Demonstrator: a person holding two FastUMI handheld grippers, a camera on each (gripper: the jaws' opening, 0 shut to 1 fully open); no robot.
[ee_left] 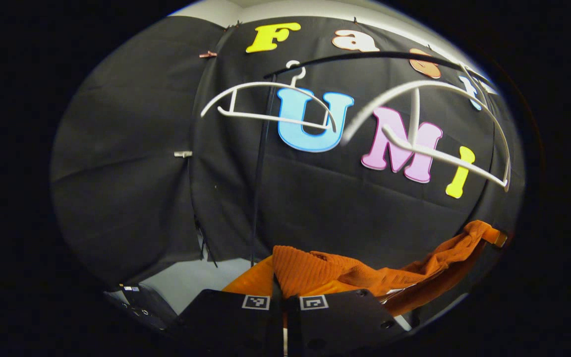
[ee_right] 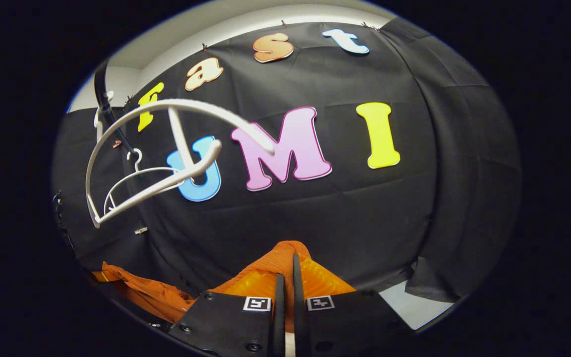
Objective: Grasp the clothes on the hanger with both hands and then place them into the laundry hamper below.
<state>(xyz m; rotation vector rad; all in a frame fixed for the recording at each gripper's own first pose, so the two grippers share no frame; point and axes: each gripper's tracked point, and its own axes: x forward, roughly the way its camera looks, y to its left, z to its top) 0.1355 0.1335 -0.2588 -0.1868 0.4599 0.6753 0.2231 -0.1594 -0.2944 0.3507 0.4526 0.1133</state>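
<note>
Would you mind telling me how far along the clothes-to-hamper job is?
Done: the orange garment is off the bare white hangers. In hand: left gripper and right gripper each pinch it, jaws closed, stretched between them. Left: lowering it into the hamper.

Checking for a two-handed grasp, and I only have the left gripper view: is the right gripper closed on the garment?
Observer: Yes. In the right gripper view, the right gripper is shut on a fold of the garment.
Operator: Where does the cloth run from there?
Observer: It trails off to that view's lower left.
Operator: Is it caught on a hanger on that side?
Observer: No. The near hanger sits bare, above and left of the gripper.
</note>
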